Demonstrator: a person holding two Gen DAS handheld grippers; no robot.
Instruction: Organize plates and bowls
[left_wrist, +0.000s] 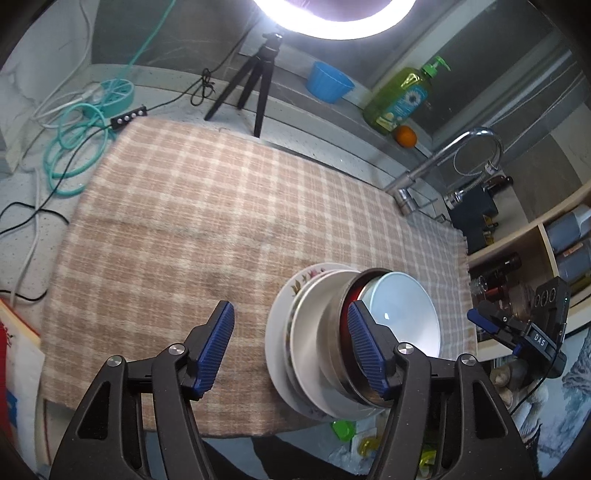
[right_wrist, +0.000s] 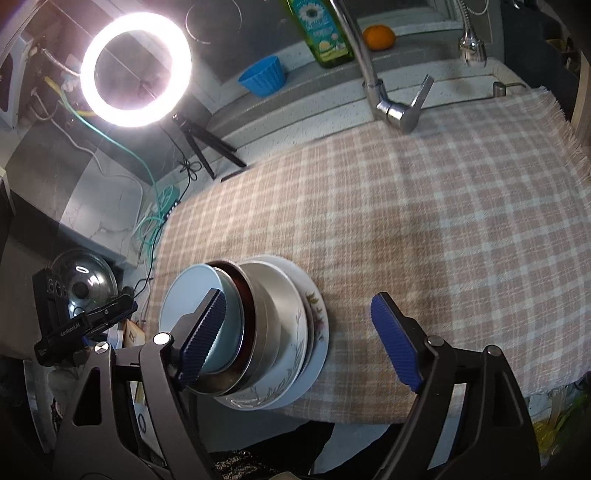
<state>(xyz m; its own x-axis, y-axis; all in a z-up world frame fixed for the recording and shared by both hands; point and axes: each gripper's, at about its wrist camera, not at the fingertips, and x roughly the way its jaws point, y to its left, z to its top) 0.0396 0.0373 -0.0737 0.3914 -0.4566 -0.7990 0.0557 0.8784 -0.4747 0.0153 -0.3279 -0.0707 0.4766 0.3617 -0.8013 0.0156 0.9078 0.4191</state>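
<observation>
A stack of dishes sits near the front edge of the checked cloth (left_wrist: 177, 221). Flowered plates (left_wrist: 280, 332) lie at the bottom, a steel bowl (left_wrist: 332, 350) sits on them, and a white bowl (left_wrist: 402, 306) is nested on top. My left gripper (left_wrist: 290, 310) is open above the stack's left side, with nothing pressed between its pads. Its right finger (left_wrist: 365, 343) stands over the steel rim. In the right wrist view my right gripper (right_wrist: 299, 297) is open wide above the plates (right_wrist: 314, 332). Its left finger (right_wrist: 203, 332) hangs in front of the white bowl (right_wrist: 195, 291).
At the back stand a ring light (right_wrist: 135, 70) on a tripod (left_wrist: 255, 81), a blue cup (left_wrist: 328, 81), a green soap bottle (left_wrist: 402, 96), an orange (left_wrist: 405, 136) and a faucet (left_wrist: 443, 162). Cables (left_wrist: 74, 147) lie left of the cloth. A pot lid (right_wrist: 83, 284) is below the edge.
</observation>
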